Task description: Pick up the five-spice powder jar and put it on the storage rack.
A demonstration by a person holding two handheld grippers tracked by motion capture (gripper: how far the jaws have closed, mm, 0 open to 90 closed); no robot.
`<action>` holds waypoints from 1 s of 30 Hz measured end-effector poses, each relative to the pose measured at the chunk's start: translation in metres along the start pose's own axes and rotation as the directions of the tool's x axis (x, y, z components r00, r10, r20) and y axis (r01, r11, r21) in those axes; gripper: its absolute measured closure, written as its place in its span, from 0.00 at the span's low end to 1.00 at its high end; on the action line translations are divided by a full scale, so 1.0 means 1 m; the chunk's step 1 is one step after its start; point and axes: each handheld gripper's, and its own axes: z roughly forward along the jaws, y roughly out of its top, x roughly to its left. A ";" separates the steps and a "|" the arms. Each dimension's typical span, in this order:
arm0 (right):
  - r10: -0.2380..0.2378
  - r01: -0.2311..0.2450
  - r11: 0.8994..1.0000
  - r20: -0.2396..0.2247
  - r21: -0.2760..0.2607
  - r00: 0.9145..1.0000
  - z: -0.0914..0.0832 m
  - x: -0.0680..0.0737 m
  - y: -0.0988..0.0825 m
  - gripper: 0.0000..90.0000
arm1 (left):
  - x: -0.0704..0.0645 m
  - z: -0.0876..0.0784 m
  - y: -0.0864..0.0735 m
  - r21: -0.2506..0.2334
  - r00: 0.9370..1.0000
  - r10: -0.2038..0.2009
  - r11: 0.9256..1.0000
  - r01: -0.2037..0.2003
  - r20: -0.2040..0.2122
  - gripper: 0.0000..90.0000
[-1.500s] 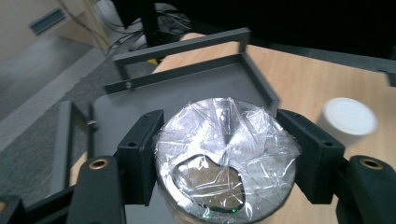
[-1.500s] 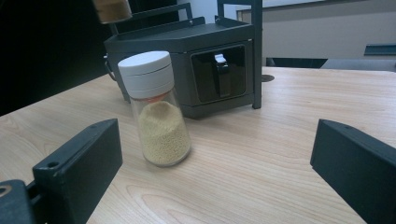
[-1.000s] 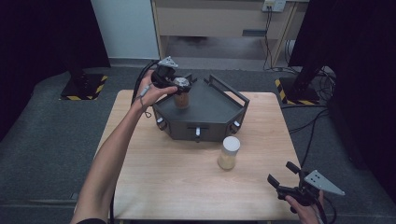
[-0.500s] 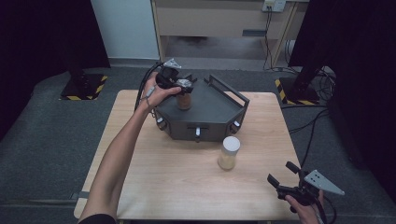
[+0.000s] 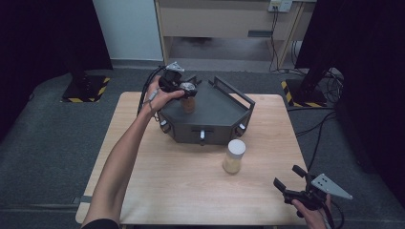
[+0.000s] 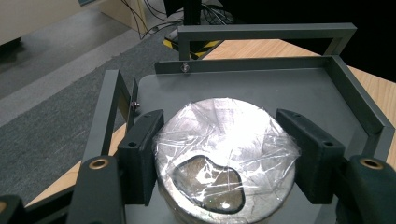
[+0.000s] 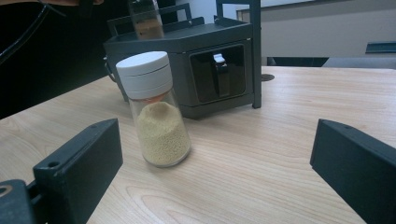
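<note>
High view: our left gripper point(image 5: 187, 89) clamps the foil-topped jar point(image 5: 188, 101) at the dark tray's point(image 5: 224, 112) 10 o'clock corner; let's set it upright before letting go. Right gripper point(image 5: 291, 183) gapes empty.

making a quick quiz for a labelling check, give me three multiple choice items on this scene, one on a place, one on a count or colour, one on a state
1. Where does the clear jar with the white screw cap stand?
A. on the wooden table in front of the dark grey metal tray stand
B. on top of the stand
C. on the floor

2. How many jars are in the high view?
A. one
B. two
C. four

3. What state is the left hand-held gripper in?
A. wide open over bare wood
B. lying on the table
C. shut on the film-covered jar

Key: 1 A, the high view shows it on bare wood just before the stand. 2 B, one on the table, one on the stand. 3 C, both pads press the jar's sides in the left gripper view.
</note>
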 end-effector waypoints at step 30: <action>-0.006 0.006 1.000 -0.007 -0.001 1.000 0.001 0.001 0.000 0.03 | -0.065 -0.076 0.006 -0.175 0.992 0.118 0.978 -0.111 0.033 0.07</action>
